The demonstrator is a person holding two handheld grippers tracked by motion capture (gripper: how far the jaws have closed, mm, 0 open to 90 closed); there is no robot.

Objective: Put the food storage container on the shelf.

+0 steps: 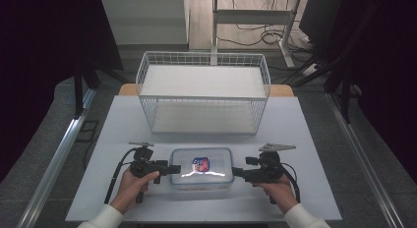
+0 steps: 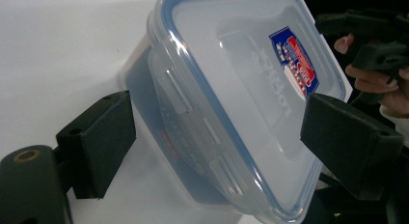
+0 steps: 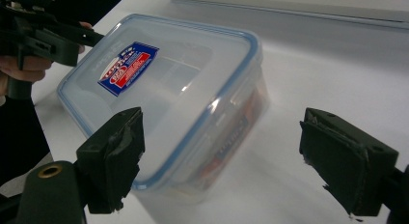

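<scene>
A clear plastic container (image 1: 201,169) with a blue-rimmed lid and a red and blue label lies on the white table (image 1: 305,139) near its front edge. My left gripper (image 1: 173,169) is at the box's left end and my right gripper (image 1: 236,172) at its right end. In the left gripper view my left gripper (image 2: 217,137) is open, its jaws straddling one end of the container (image 2: 231,89). In the right gripper view my right gripper (image 3: 231,156) is open too, with a corner of the container (image 3: 169,89) between its jaws.
A white wire basket (image 1: 202,93) with a flat white bottom stands on the far half of the table, behind the box. Dark curtains flank the table, and a desk frame with cables stands beyond it.
</scene>
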